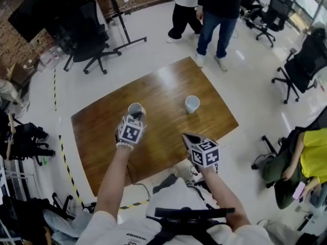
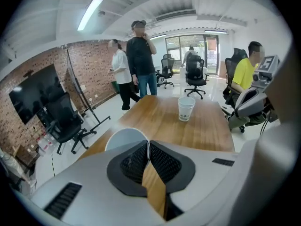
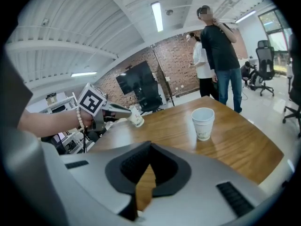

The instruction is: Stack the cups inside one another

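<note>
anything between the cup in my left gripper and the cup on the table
Nothing visible: only table top lies between the held cup and the standing cup, and the right gripper sits nearer the person, off that path.

1. Left gripper (image 1: 135, 117) over the wooden table (image 1: 163, 83), white cup (image 1: 136, 108) at its tip, mouth up.
2. Second cup (image 1: 192, 104) upright on the table, well apart to the right.
3. Right gripper (image 1: 188, 138) at the table's near edge.
4. Two people (image 1: 217, 14) stand beyond the far corner.
</note>
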`<state>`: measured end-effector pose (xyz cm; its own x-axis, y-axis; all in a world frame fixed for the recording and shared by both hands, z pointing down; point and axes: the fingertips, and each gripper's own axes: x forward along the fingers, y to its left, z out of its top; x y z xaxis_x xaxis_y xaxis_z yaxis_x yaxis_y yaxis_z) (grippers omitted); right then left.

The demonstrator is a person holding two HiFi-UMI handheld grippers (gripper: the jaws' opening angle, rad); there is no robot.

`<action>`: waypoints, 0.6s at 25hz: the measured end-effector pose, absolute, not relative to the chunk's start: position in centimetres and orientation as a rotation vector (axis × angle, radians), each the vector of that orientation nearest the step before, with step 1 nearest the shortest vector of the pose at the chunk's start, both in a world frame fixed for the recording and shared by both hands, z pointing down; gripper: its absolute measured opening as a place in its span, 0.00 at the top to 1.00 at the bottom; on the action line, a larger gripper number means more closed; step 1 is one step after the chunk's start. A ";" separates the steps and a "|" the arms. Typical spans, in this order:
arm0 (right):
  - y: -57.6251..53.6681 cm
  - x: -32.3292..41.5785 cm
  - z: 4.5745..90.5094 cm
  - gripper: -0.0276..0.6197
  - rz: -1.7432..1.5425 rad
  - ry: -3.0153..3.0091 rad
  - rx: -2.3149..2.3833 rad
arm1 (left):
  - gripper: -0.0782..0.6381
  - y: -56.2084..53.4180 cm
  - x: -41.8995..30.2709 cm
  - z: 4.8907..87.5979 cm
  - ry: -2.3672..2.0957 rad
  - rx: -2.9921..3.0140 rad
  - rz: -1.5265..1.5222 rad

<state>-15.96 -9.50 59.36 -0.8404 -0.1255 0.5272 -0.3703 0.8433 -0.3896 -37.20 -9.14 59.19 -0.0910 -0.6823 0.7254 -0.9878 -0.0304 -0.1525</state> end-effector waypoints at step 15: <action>-14.5 -6.3 58.5 0.95 0.743 -2.528 0.622 | 0.87 -20.6 -24.5 56.0 -1.622 2.054 1.018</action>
